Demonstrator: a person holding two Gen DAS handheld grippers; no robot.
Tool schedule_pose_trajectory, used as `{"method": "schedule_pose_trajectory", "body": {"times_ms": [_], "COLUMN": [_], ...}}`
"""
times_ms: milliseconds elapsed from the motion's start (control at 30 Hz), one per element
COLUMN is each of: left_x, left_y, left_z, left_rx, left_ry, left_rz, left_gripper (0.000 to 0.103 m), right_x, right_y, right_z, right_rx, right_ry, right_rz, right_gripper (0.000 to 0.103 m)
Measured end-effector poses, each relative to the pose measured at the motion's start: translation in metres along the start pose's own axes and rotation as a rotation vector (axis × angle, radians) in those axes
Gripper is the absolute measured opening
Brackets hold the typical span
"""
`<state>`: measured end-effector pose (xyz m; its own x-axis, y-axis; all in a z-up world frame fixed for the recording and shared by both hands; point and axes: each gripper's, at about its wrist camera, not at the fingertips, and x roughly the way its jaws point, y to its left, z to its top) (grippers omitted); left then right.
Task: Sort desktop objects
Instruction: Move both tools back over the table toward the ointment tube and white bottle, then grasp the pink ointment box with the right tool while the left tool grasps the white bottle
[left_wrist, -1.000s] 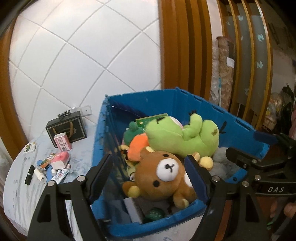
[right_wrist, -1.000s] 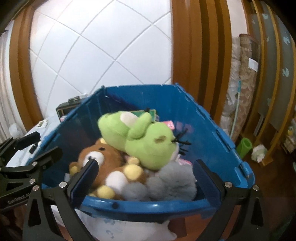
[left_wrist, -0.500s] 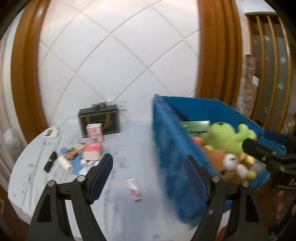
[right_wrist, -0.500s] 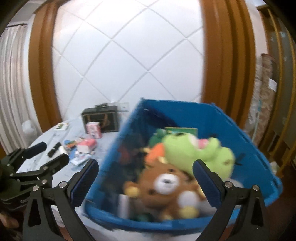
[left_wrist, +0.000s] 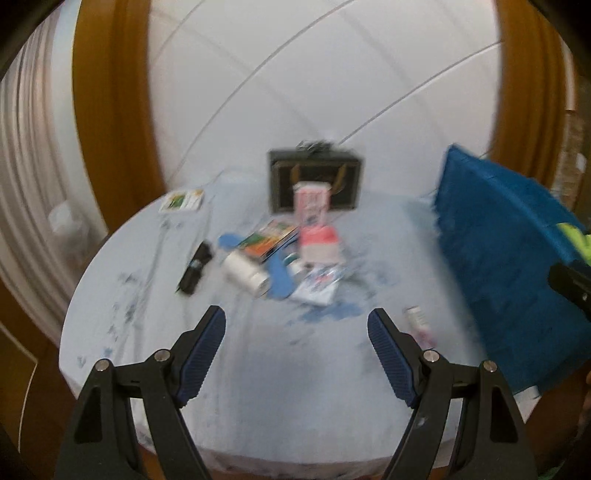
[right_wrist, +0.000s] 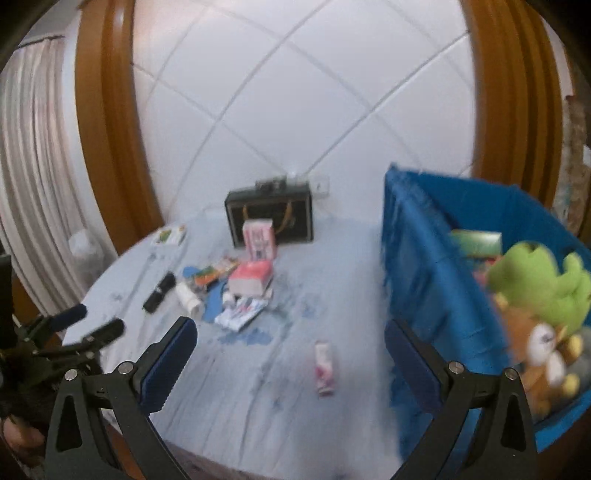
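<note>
Both black two-finger grippers with blue ribbed pads hang above the near edge of the round table draped in a pale blue cloth (right_wrist: 258, 424); the left gripper (left_wrist: 296, 332) has its jaws spread wide with nothing between them, only bare cloth beyond; the right gripper (right_wrist: 290, 343) also stands wide apart and empty, with a small pink-and-white tube (right_wrist: 325, 369) lying on the cloth between its fingers in the view, well clear of the pads. Farther back, near the middle of the table, sits the heap of small desktop things: a black marker-like stick (right_wrist: 159, 291), a white cylindrical bottle (right_wrist: 189, 298) on its side, a flat orange-and-green packet (right_wrist: 216, 273), a pink-and-white soft pack (right_wrist: 251, 281), a crumpled white wrapper with red and blue print (right_wrist: 242, 314), and an upright pink carton (right_wrist: 259, 238) just in front of a dark box with gold handles (right_wrist: 269, 216) by the wall; a green-and-white card (right_wrist: 170, 234) lies apart at the left. To the right stands a large blue plastic crate (right_wrist: 424, 266) holding a green plush toy (right_wrist: 543, 284) and a brown plush bear (right_wrist: 539, 343). Everything is blurred, so the labels cannot be read.
</note>
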<state>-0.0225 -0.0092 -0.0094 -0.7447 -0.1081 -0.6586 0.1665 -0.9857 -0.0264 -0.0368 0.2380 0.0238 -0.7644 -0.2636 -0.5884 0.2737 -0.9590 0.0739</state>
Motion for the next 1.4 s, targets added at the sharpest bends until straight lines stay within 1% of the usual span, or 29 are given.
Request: {"method": "schedule_pose_trajectory", "body": {"times_ms": [67, 200, 333, 400, 433, 500, 567, 633, 833, 967, 1033, 1100, 1167, 1333, 1400], "left_x": [0.021, 0.070, 0.113, 0.135, 0.149, 0.173, 0.196, 0.224, 0.298, 0.345, 0.369, 0.383, 0.384, 0.364, 0.355], "left_y": [0.019, 0.059, 0.093, 0.108, 0.115, 0.121, 0.125, 0.126, 0.119, 0.107, 0.102, 0.099, 0.097, 0.091, 0.091], "left_z": [-0.003, -0.011, -0.014, -0.012, -0.008, 0.000, 0.010, 0.022, 0.056, 0.069, 0.069, 0.063, 0.056, 0.037, 0.030], "left_rx": [-0.019, -0.079, -0.149, -0.189, -0.208, -0.230, -0.258, -0.292, -0.309, -0.266, -0.231, -0.195, -0.162, 0.015, 0.060], "left_ry": [0.039, 0.127, 0.205, 0.241, 0.261, 0.288, 0.307, 0.327, 0.370, 0.402, 0.446, 0.484, 0.487, 0.459, 0.458], "left_rz": [0.016, 0.067, 0.107, 0.120, 0.129, 0.140, 0.142, 0.128, 0.122, 0.126, 0.121, 0.115, 0.080, 0.089, 0.070], "left_gripper": [0.079, 0.079, 0.079, 0.079, 0.079, 0.079, 0.079, 0.079, 0.079, 0.079, 0.079, 0.075, 0.058, 0.056, 0.056], "right_x": [0.029, 0.079, 0.137, 0.171, 0.181, 0.209, 0.231, 0.250, 0.278, 0.287, 0.288, 0.287, 0.287, 0.299, 0.303], "right_y": [0.005, 0.001, -0.013, -0.026, -0.030, -0.043, -0.056, -0.067, -0.088, -0.095, -0.096, -0.095, -0.092, -0.081, -0.080], "right_z": [-0.008, -0.024, -0.043, -0.055, -0.061, -0.071, -0.077, -0.081, -0.086, -0.092, -0.095, -0.096, -0.097, -0.101, -0.103], "right_rx": [0.015, 0.049, 0.059, 0.082, 0.090, 0.121, 0.144, 0.159, 0.178, 0.190, 0.201, 0.208, 0.211, 0.208, 0.214], "right_ry": [0.059, 0.161, 0.271, 0.333, 0.356, 0.412, 0.447, 0.482, 0.550, 0.585, 0.592, 0.593, 0.600, 0.618, 0.625], "right_rz": [-0.022, -0.054, -0.083, -0.095, -0.093, -0.094, -0.084, -0.086, -0.091, -0.099, -0.099, -0.098, -0.095, -0.084, -0.090], "right_gripper": [0.103, 0.103, 0.103, 0.103, 0.103, 0.103, 0.103, 0.103, 0.103, 0.103, 0.103, 0.103, 0.103, 0.103, 0.103]}}
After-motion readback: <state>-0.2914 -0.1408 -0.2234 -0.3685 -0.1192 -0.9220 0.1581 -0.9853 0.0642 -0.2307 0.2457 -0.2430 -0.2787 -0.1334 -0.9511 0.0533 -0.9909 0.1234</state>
